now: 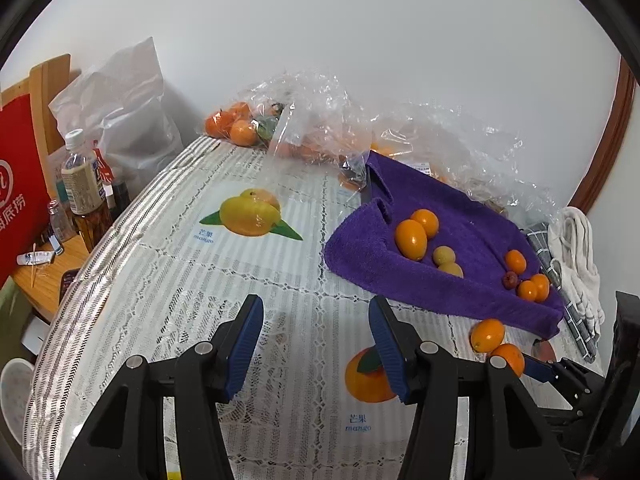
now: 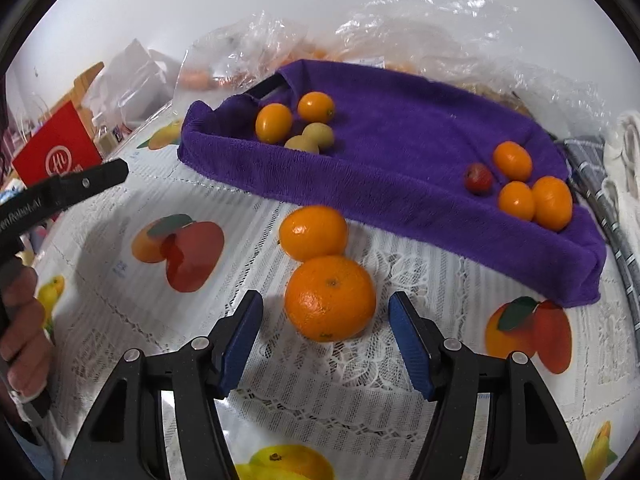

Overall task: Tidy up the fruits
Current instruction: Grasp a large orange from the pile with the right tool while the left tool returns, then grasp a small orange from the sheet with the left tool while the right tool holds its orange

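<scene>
A purple towel (image 2: pixel 400 184) (image 1: pixel 440 284) lies on the table and holds several small orange fruits, two yellow-green ones (image 2: pixel 318 134) and a small red one (image 2: pixel 478 178). Two oranges rest on the tablecloth in front of it: a mandarin (image 2: pixel 330 298) and a smaller one (image 2: pixel 313 232) behind it, touching. My right gripper (image 2: pixel 326 334) is open with the mandarin between its fingertips, not touching. My left gripper (image 1: pixel 316 344) is open and empty over the tablecloth, left of the towel. The two loose oranges also show in the left wrist view (image 1: pixel 487 334).
Crinkled clear plastic bags with more oranges (image 1: pixel 236 126) lie behind the towel against the wall. White and checked cloths (image 1: pixel 576 264) lie right of the towel. Bottles (image 1: pixel 82 184) and a red box (image 1: pixel 20 200) stand on a side table to the left.
</scene>
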Demonstrator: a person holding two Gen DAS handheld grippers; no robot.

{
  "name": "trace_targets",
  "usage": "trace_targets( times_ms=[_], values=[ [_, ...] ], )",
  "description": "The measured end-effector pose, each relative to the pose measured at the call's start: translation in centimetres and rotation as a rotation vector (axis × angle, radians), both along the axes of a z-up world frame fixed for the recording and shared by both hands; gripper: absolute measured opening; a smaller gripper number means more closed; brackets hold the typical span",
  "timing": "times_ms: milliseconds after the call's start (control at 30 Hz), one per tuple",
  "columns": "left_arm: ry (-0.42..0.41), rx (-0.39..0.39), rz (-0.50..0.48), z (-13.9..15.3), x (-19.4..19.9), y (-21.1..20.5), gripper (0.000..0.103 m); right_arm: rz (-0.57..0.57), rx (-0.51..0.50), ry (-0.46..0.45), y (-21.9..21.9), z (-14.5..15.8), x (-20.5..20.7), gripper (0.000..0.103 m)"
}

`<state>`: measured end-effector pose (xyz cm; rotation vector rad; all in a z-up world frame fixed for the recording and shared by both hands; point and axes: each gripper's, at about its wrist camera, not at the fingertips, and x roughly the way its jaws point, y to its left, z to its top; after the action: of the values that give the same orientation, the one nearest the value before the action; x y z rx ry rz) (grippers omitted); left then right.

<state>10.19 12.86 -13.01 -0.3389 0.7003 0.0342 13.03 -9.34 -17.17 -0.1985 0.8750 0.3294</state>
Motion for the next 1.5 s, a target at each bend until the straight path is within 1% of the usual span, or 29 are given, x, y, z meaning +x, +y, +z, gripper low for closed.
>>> trace_targets(
  times_ms=[33,67,100,133,167,267,333,467,600,700,867,1000,1067,1100,1133,1167,1200,1300,1400,1433,1500],
  values=[
    [0.003,-0.005,0.001,0.0,0.0,0.1,0.053,0.003,-0.006,-0.002,0.1,0.0,0.0,0.062],
    [0.007,-0.011,0.000,-0.1,0.1,0.1,0.053,0.005,-0.007,-0.007,0.1,0.0,0.0,0.057],
    [0.011,-0.020,-0.005,-0.1,0.2,0.2,0.053,0.004,-0.007,-0.012,0.2,0.1,0.0,0.048],
    [0.008,-0.022,-0.006,0.0,0.1,0.1,0.053,-0.004,-0.011,-0.023,0.2,0.1,0.0,0.044],
    [0.005,-0.020,-0.006,0.0,0.1,0.1,0.053,-0.009,-0.012,-0.027,0.2,0.2,0.0,0.042],
    [0.005,0.003,-0.007,0.0,0.1,-0.2,0.053,-0.021,0.007,-0.027,-0.3,0.3,0.0,0.041],
    [0.011,0.001,-0.016,0.0,0.2,-0.3,0.053,-0.029,0.006,-0.031,-0.6,0.5,-0.2,0.041],
    [0.004,0.006,-0.025,0.0,0.1,-0.4,0.053,-0.042,-0.006,-0.073,-1.7,1.5,-1.3,0.041],
    [0.019,0.007,-0.034,-0.2,0.3,-0.6,0.053,-0.055,-0.006,-0.108,-3.7,2.7,-2.6,0.041],
    [0.005,0.015,-0.044,0.0,0.1,-0.9,0.052,-0.080,-0.008,-0.134,-5.4,3.0,-3.2,0.041],
    [0.012,0.025,-0.062,-0.2,0.2,-1.4,0.053,-0.151,0.044,-0.119,-8.6,2.8,-3.6,0.041],
    [0.004,0.048,-0.090,-0.2,0.0,-2.2,0.053,-0.195,0.056,-0.109,-10.6,2.6,-3.7,0.041],
    [0.000,0.049,-0.136,-0.1,-0.1,-2.9,0.052,-0.199,0.060,-0.104,-11.0,2.5,-3.7,0.041],
    [-0.009,0.038,-0.185,0.1,-0.4,-3.5,0.052,-0.201,0.056,-0.108,-11.3,2.4,-3.9,0.041],
    [-0.027,0.006,-0.276,0.4,-1.0,-4.5,0.052,-0.204,0.054,-0.114,-11.5,2.3,-4.0,0.041],
    [-0.034,-0.007,-0.316,0.6,-1.3,-5.1,0.053,-0.209,0.054,-0.118,-11.7,2.2,-4.2,0.041],
    [-0.041,-0.011,-0.389,0.8,-2.1,-6.6,0.053,-0.215,0.057,-0.116,-12.0,2.2,-4.3,0.041],
    [-0.029,-0.002,-0.515,0.7,-3.8,-10.0,0.053,-0.230,0.058,-0.118,-12.9,2.2,-4.9,0.041],
    [0.020,0.016,-0.559,0.1,-4.0,-12.6,0.053,-0.248,0.057,-0.117,-14.1,2.3,-5.6,0.041],
    [0.049,0.028,-0.575,-0.2,-3.7,-13.6,0.053,-0.252,0.059,-0.116,-14.5,2.4,-5.8,0.041],
    [0.076,0.057,-0.588,-0.7,-3.5,-14.9,0.053,-0.256,0.057,-0.119,-15.2,2.4,-6.2,0.041]
  ],
)
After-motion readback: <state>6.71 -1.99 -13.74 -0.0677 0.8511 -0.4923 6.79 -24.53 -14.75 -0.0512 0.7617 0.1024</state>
